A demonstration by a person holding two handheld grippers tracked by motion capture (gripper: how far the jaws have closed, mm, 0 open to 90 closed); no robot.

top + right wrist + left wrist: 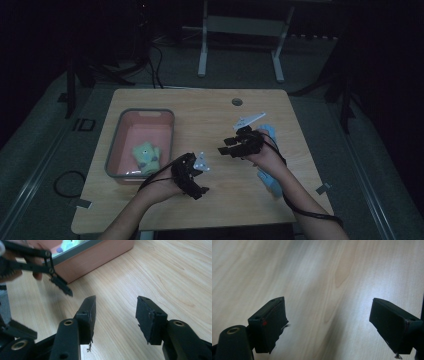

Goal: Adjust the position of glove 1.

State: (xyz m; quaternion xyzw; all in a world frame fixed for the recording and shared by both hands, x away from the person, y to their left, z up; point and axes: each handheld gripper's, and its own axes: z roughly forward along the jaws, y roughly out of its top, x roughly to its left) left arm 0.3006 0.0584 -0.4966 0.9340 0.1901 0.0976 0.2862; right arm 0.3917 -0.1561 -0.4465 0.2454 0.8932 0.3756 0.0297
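In the high view my left gripper [199, 186] hovers low over the wooden table [215, 112], just right of a pink bin. Its own view shows the jaws standing wide open [328, 325] over bare wood, nothing between them. My right gripper [226, 146] is near the table's middle and points left toward the bin. Its jaws are open [116, 312] and empty. The pink bin with a grey rim [114, 145] holds a green and yellow soft toy [146, 156]. The right gripper view has the bin's side wall [100, 257] and the left gripper [61, 286] ahead.
A light blue object [269, 184] lies on the table under my right forearm, near the right edge. A small round hole [237, 102] sits at the table's far side. A white frame [202, 55] stands on the floor beyond, and cables lie on the floor at left.
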